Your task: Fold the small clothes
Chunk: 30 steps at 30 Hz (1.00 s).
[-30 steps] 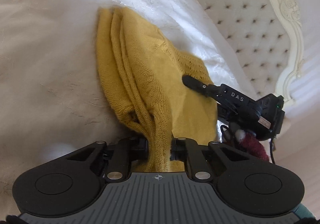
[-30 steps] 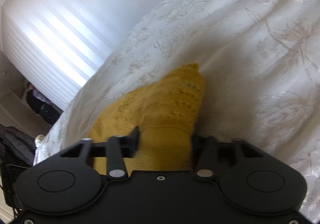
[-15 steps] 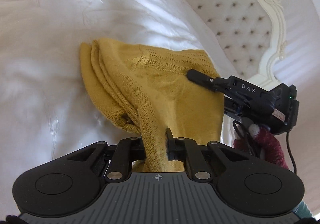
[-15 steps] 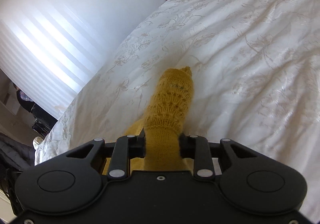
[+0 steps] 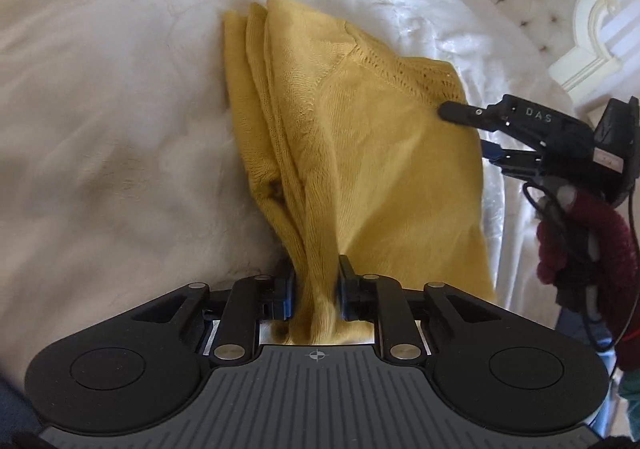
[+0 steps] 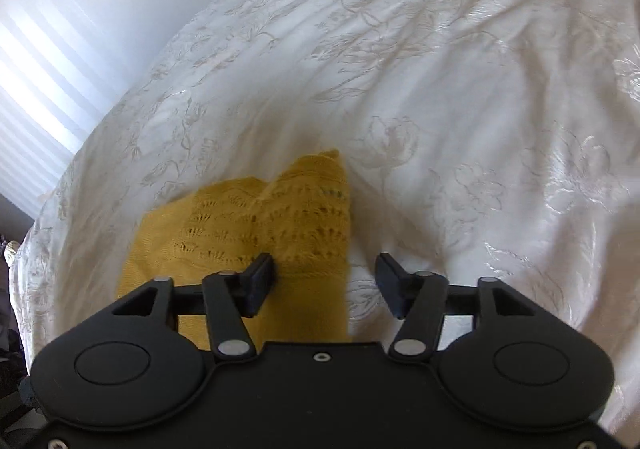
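White bedspread (image 5: 100,109) carries the yellow knit garment (image 5: 380,137), bunched and clamped in the left hand-held gripper (image 5: 316,291), while the right view shows the right hand-held gripper (image 6: 326,281) spread apart over its lacy edge, soft, light, best pinched at corners.

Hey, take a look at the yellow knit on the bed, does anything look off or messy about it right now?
Slightly. The yellow knit is not lying flat on the bedspread: its near end is bunched into a rope where the left gripper pinches it, with three uneven layered edges on its left side. The right gripper is open above the lace end. No damage shows.
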Tool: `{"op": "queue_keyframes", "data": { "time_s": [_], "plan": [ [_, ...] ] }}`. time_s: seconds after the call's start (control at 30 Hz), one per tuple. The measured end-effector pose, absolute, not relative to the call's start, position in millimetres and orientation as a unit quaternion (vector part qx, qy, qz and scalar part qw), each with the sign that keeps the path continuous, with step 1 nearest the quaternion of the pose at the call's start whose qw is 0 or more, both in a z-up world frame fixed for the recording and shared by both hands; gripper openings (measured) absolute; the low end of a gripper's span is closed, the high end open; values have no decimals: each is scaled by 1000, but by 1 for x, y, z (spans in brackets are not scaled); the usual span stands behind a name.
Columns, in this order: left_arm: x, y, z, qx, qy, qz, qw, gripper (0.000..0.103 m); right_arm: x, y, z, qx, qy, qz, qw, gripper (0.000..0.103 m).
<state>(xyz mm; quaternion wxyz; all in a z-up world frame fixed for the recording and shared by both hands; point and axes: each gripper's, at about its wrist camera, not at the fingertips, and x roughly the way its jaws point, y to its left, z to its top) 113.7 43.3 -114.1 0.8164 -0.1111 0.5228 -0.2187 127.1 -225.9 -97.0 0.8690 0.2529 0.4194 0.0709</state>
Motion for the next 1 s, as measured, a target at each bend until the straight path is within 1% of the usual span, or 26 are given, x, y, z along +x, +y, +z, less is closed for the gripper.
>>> {"op": "queue_keyframes", "data": {
  "time_s": [0.1, 0.23, 0.3, 0.33, 0.37, 0.43, 0.67, 0.93, 0.97, 1.0],
  "plan": [
    [103, 47, -95, -70, 503, -214, 835, 19, 115, -226, -90, 251, 392, 74, 882, 65],
    [88, 52, -62, -34, 445, -223, 867, 20, 96, -224, -75, 230, 342, 90, 907, 65],
    [97, 44, -50, -24, 415, -223, 882, 26, 89, -223, -70, 218, 320, 95, 917, 66],
    [102, 41, -47, -21, 405, -222, 887, 36, 85, -221, -69, 212, 311, 95, 921, 66],
    [108, 39, -47, -18, 400, -217, 890, 38, 83, -220, -69, 208, 304, 95, 925, 68],
    [125, 31, -50, -22, 390, -204, 898, 38, 79, -216, -71, 201, 291, 96, 930, 72],
    [189, 11, -83, -52, 430, -179, 883, 38, 59, -209, -81, 151, 255, 98, 950, 73],
    [204, 6, -100, -28, 427, -125, 895, 38, 59, -216, -86, 157, 239, 98, 953, 73],
    [205, 6, -101, -31, 426, -126, 896, 35, 60, -216, -86, 155, 238, 98, 954, 73],
    [206, 8, -102, -36, 423, -126, 897, 30, 59, -215, -86, 150, 236, 97, 955, 73]
  ]
}}
